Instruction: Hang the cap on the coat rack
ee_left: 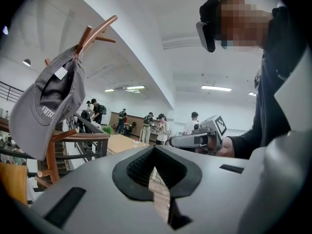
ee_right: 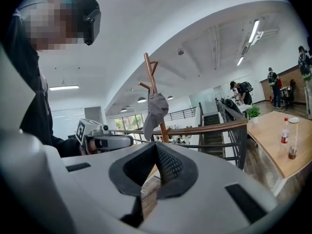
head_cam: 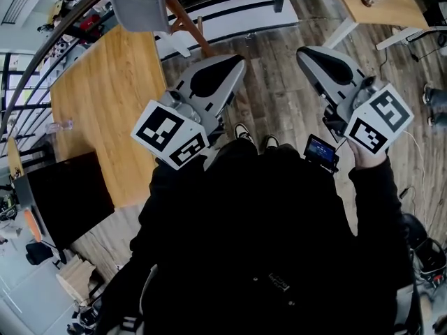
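- left gripper point(ee_left: 155, 147) and right gripper point(ee_right: 156, 144), jaws together, nothing held
- cap point(ee_left: 44, 106) hangs brim down on the coat rack point(ee_left: 92, 33), up-left of the nearer left gripper

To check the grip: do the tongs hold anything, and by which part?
Nothing is held: left tongs and right tongs are shut, empty. The cap hangs on the coat rack.

I see cap point(head_cam: 140, 5) on coat rack point(head_cam: 183, 21). L gripper point(head_cam: 236, 63) just below-right of rack, R gripper point(head_cam: 304, 51) farther right, tabletop point(head_cam: 98, 110) below-left.
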Motion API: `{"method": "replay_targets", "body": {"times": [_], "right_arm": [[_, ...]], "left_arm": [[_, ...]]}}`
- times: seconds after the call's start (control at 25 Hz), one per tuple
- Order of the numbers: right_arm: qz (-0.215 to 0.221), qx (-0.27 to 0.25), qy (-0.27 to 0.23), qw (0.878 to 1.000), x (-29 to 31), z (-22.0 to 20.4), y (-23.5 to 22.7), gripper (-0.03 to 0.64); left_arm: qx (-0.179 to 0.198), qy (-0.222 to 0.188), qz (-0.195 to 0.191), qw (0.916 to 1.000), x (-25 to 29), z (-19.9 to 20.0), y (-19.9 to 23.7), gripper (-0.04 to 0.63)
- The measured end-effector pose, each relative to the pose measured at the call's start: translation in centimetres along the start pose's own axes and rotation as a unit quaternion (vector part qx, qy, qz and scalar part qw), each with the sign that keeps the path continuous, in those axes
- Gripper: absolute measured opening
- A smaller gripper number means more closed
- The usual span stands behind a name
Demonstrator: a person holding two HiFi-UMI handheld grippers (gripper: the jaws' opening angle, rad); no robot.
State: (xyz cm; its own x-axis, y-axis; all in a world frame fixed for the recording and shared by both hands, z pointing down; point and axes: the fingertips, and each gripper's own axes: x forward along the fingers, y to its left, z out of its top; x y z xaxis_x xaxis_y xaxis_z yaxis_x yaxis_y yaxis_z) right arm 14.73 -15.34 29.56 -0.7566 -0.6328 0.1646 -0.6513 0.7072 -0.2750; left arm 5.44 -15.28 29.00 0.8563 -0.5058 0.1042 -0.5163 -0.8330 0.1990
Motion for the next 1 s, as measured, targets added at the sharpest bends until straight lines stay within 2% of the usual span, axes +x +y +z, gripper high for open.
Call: {"method": "replay_targets", "body": {"times": [0.4, 1.0], "right_arm": [[0.0, 0.004, -0.019, 1.0, -0.9, 1.2, 0.6, 0.017], [0.01, 0.001, -0.013, 1.0, 0.1, 1.3, 1.5, 0.017]], "left_arm": [[0.004, -0.007, -0.006, 0.9999, 0.4, 0.7, -0.5, 0.005], [0.001, -0.003, 0.002, 1.0, 0.4, 0.7, -0.4, 0.005]]}}
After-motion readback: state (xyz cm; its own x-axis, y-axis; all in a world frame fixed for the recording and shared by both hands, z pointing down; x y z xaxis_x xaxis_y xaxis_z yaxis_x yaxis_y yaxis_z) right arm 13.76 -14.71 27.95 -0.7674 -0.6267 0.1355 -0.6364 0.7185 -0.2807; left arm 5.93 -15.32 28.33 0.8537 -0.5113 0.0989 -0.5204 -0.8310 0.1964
